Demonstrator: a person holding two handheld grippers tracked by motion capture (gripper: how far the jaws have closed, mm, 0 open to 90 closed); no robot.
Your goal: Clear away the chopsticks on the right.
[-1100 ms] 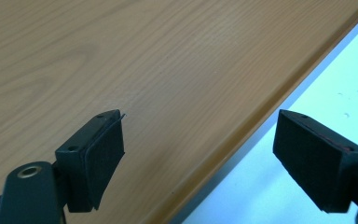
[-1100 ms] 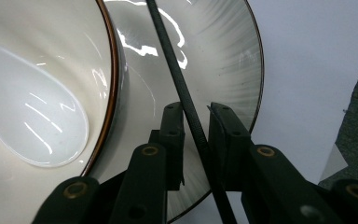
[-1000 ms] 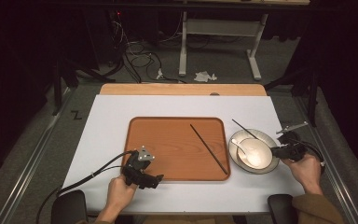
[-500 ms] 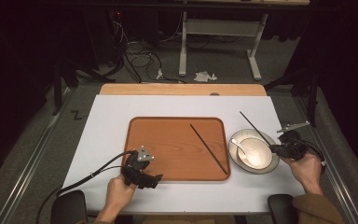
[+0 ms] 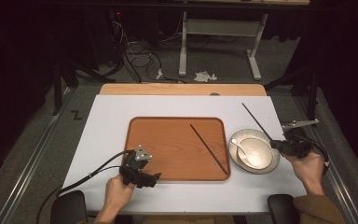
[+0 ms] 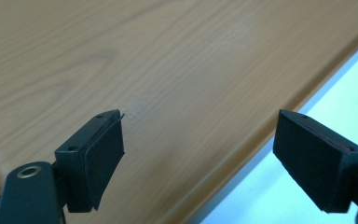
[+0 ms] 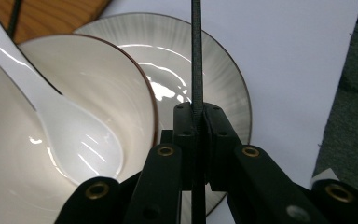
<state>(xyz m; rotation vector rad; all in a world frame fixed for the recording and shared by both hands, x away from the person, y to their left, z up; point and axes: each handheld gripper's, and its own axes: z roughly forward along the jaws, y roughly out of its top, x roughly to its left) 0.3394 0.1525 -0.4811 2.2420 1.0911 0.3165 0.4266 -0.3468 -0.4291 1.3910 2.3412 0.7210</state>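
The right gripper [image 7: 196, 121] has its jaws clamped on a dark chopstick [image 7: 196, 51], which runs straight up between the pads and out of the top of the right gripper view. Just left of the grip sit a white bowl [image 7: 121, 79] with a white ceramic spoon [image 7: 70, 135] lying in it, and under the bowl a grey-rimmed plate [image 7: 223, 74]. The high view shows the held chopstick [image 5: 256, 120] slanting away from the right gripper [image 5: 279, 145] over the white table [image 5: 177, 105], its far tip thin and hard to follow. A second chopstick [image 5: 209, 149] lies on the wooden tray [image 5: 168, 140]. The left gripper [image 6: 200, 158] holds its jaws wide apart with nothing between them, above the tray's near edge [image 6: 168, 93]. In the high view, the hand [image 5: 119, 191] covers part of it.
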